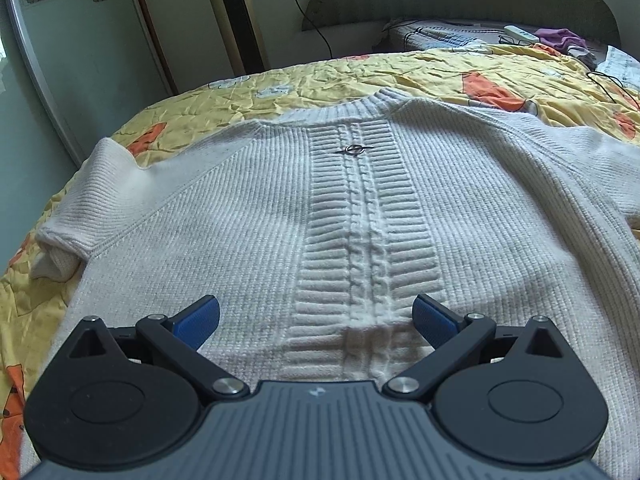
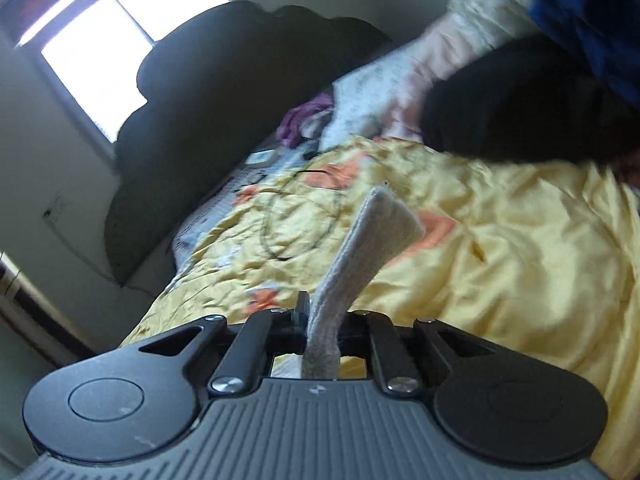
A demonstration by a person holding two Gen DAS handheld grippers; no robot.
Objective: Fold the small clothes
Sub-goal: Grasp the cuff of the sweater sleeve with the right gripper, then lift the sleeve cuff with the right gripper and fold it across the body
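Two tongs noted: left tongs (image 1: 316, 316) wide open, empty, above sweater (image 1: 248, 216); right tongs (image 2: 320, 320) clamped on sleeve (image 2: 372, 236). Sleeve fold in hand; next, carry inward across body.

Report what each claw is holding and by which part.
Right claw: shut on a strip of knit fabric, likely a sleeve of the sweater, held partway along. Left claw: open above the sweater, holding nothing.
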